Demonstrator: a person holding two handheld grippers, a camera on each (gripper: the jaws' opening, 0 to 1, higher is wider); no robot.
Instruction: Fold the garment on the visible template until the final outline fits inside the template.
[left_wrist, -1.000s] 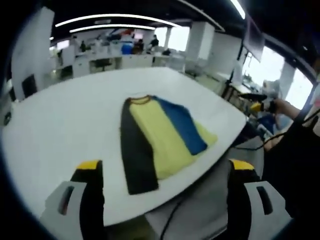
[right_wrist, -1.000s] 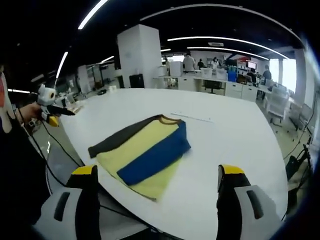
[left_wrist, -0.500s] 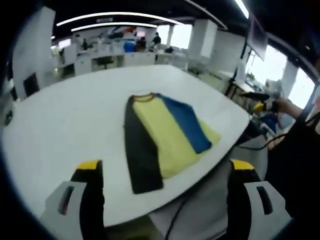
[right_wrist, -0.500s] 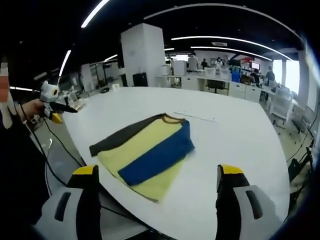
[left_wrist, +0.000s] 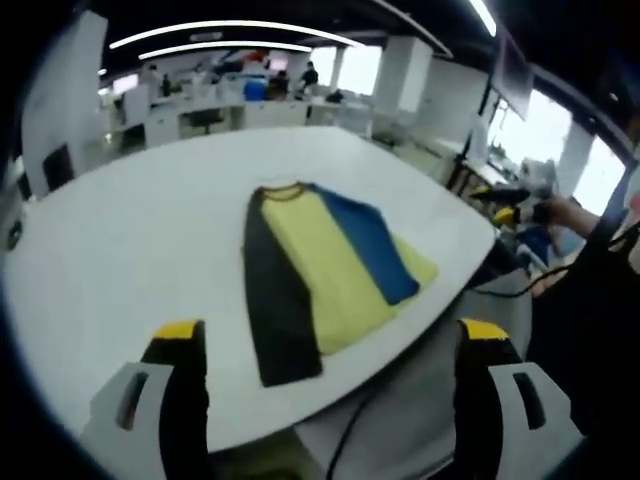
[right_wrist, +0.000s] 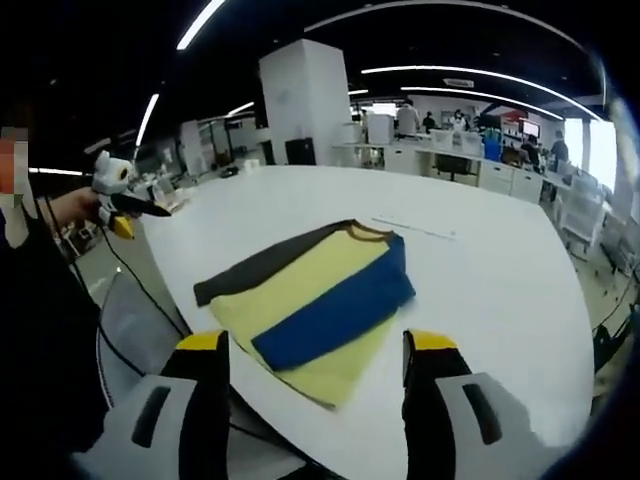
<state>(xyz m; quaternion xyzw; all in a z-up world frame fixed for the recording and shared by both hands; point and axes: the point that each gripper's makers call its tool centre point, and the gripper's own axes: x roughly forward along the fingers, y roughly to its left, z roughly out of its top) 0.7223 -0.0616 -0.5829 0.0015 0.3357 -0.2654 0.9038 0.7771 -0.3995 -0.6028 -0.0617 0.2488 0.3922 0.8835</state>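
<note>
A folded garment lies flat on the white round table, near its edge. It has a yellow body, a black sleeve along one side and a blue sleeve folded over the other. In the right gripper view the garment lies just beyond my jaws. My left gripper is open and held back from the table edge, holding nothing. My right gripper is open too, off the table, its jaws set closer together. A hand holds the right gripper out past the table. The left gripper is held out likewise.
A faint thin line marks the table beyond the garment's collar. A black cable hangs below the table edge. Office desks, a white pillar and people stand far behind. A dark-clothed body is close by.
My right gripper's jaws have drawn closer together, still open. The right gripper view has shifted a little toward the garment. The garment itself lies as before.
</note>
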